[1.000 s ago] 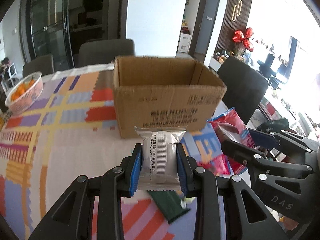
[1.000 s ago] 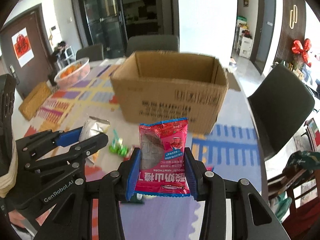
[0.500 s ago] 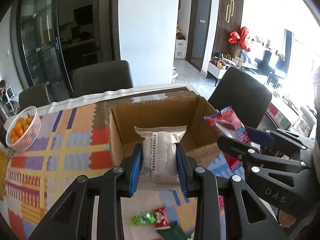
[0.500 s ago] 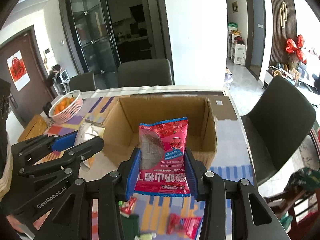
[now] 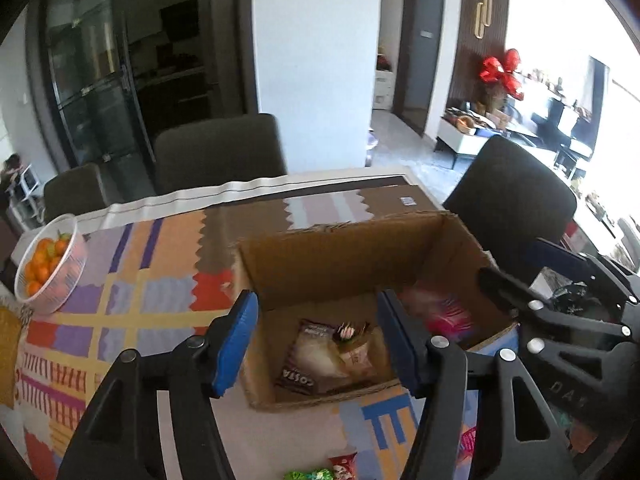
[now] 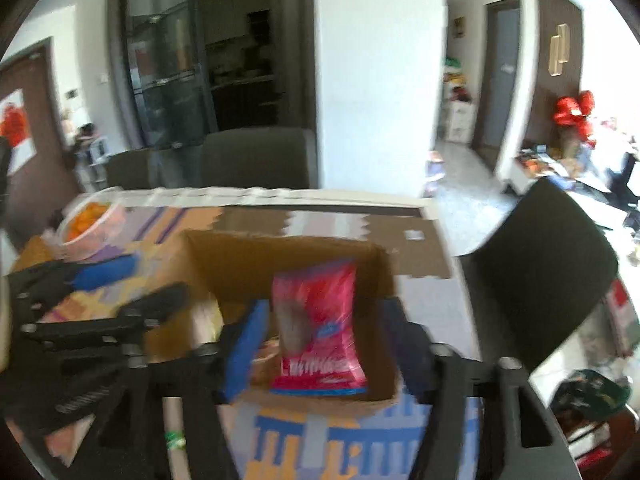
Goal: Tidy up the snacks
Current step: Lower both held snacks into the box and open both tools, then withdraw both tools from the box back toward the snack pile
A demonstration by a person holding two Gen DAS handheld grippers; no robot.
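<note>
An open cardboard box (image 5: 352,256) stands on the patterned tablecloth, and both grippers hover over it. My left gripper (image 5: 316,342) has its jaws opening, with nothing between its blue pads (image 5: 236,340). Below it on the box floor lie a brown packet (image 5: 304,364) and a blurred pale packet (image 5: 354,350). My right gripper (image 6: 324,352) is opening too. The red snack packet (image 6: 316,332) hangs blurred between its jaws, clear of the pads, inside the box (image 6: 280,256). The same red packet (image 5: 440,312) shows as a blur in the left wrist view, under the right gripper (image 5: 560,292).
A white bowl of oranges (image 5: 52,268) sits at the table's left. Dark chairs stand behind (image 5: 216,148) and to the right (image 5: 516,196) of the table. Loose candies (image 5: 320,472) lie on the cloth in front of the box.
Both grippers moved forward and up over the box. Each held a packet before, silver in the left, red in the right; both jaws have now spread and the packets have come free.
</note>
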